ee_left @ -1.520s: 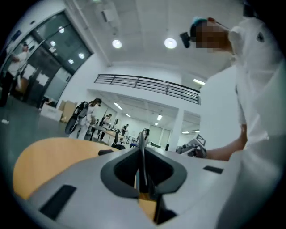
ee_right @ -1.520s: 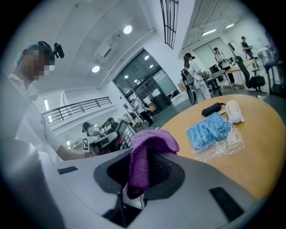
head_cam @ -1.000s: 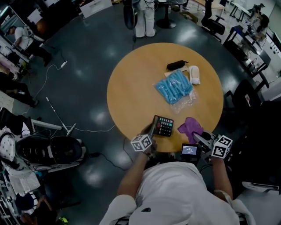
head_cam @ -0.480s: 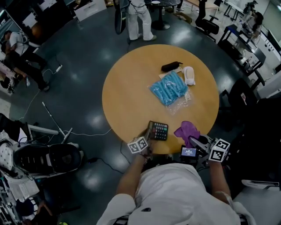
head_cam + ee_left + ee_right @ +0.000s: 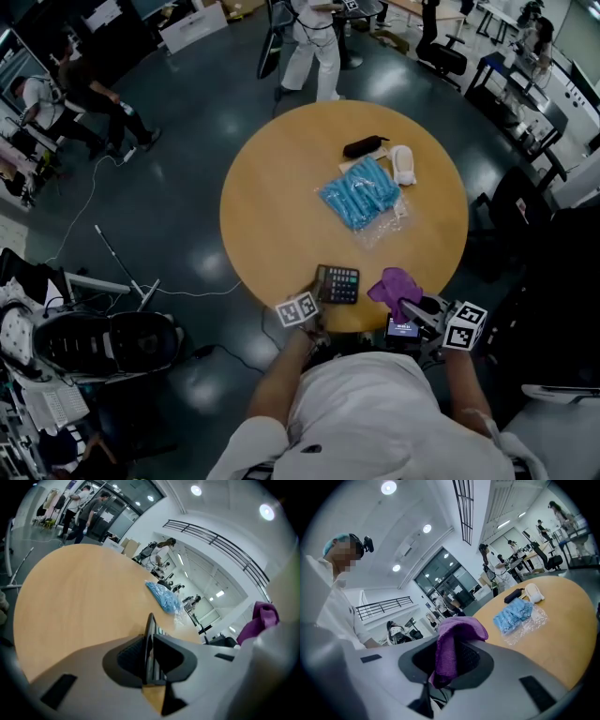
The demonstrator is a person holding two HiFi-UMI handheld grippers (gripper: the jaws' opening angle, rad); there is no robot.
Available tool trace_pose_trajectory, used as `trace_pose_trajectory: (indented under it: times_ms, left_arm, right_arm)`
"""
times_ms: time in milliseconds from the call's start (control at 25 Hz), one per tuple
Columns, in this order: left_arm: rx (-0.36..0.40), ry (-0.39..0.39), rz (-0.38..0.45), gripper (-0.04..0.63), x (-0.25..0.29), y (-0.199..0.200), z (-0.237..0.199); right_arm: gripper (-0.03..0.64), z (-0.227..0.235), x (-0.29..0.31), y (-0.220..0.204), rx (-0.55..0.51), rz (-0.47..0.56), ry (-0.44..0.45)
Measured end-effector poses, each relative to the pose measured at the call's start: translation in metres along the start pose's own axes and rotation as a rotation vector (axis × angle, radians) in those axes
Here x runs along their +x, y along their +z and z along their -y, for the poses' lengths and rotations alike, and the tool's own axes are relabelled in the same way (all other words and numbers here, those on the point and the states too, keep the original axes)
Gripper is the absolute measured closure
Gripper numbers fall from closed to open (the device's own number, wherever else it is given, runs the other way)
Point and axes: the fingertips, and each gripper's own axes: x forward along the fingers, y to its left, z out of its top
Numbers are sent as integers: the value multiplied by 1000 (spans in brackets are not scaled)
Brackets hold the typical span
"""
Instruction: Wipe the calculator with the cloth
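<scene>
The left gripper [image 5: 316, 292] has the calculator's [image 5: 338, 283] left edge between its jaws. They are opening at this moment, though the pads look to be just touching it yet. A second ago that gripper held the calculator tilted up off the table [image 5: 272, 216]. Now it has come down, and the calculator lies flat, keys up, close to the table's near edge, a little left of the middle of that edge. I read this as the set-down finishing: the calculator is placed for wiping and the left gripper is letting go, or easing to a lighter hold.

The right gripper [image 5: 450, 660] has hardly moved. Its jaws are pinched on the purple cloth [image 5: 452, 644], which bunches up over the top of them and hangs down between. In the head view the cloth sits just right of the calculator at the same near edge, near it but not on it.

So no wiping has begun. The next move, as I judge it, is to bring the cloth across onto the keys. If the left jaws let go fully, the calculator may slide under the wipe.

Farther out, a blue packet [image 5: 359, 192] lies past the table's middle. A black pouch [image 5: 364, 146] and a white thing [image 5: 403, 162] lie toward the far edge, all well apart from the work.
</scene>
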Motion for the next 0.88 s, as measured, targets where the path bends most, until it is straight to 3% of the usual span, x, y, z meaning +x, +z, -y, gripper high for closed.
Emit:
trace_pose_trajectory:
  times_ms: [200, 400, 480, 560, 720, 880]
  left_arm:
    - [79, 61, -82, 515, -13, -8, -3]
    - [121, 93, -63, 505, -43, 4, -7]
    - [175, 134, 9, 505, -64, 23, -8]
    - [260, 170, 137, 513, -93, 51, 2]
    - [424, 146, 379, 586, -146, 108, 59]
    - [621, 145, 568, 588, -183, 147, 125]
  right_arm:
    - [541, -1, -6, -6, 6, 14, 5]
    - [541, 3, -12, -8, 5, 32, -11]
    - [541, 4, -13, -9, -24, 27, -42]
    - [541, 2, -11, -12, -75, 13, -86]
    - [541, -5, -3, -1, -193, 24, -171]
    - [541, -1, 1, 30, -241, 138, -286]
